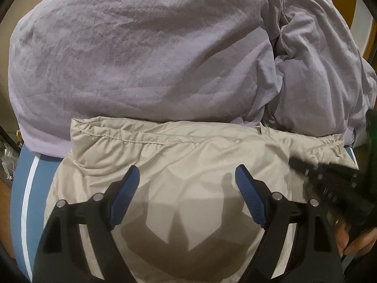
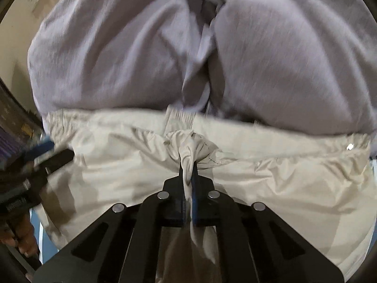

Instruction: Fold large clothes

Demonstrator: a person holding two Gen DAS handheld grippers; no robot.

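Beige garment (image 1: 188, 155) lies spread on a blue surface (image 1: 30, 188), its gathered elastic hem running 9 to 3 o'clock against a lilac duvet (image 1: 141, 54) heaped beyond it at 12 o'clock. Left tool (image 1: 187, 173) hovers over the garment with its blue pads (image 1: 249, 195) set wide apart, nothing between them; fabric lies directly beneath and ahead. Right tool (image 2: 188, 167) is clamped tight on a bunched pinch of the same garment (image 2: 271, 179) just short of the hem, cloth puckering at 12 o'clock of the tips. Right-wrist view is blurred. Left tool also shows there at 9 o'clock
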